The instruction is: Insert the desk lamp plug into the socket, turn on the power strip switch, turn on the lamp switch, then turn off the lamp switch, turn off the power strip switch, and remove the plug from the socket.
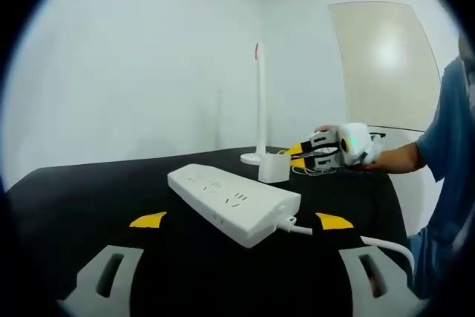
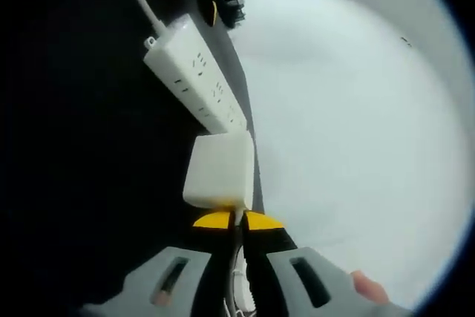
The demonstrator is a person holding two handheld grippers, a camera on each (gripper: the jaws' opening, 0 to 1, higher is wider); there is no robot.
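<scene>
The right gripper (image 2: 237,220) is closed on the cable behind the white square plug adapter (image 2: 220,170). The long white plastic power strip (image 2: 194,82) lies directly beyond the adapter, its long axis running away. The left gripper (image 1: 241,220) is held wide open and empty, near the strip's cable end.

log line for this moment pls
stage: plug not yet inserted | right gripper: shut on cord at lamp adapter | left gripper: open, facing power strip | lamp: upright
</scene>
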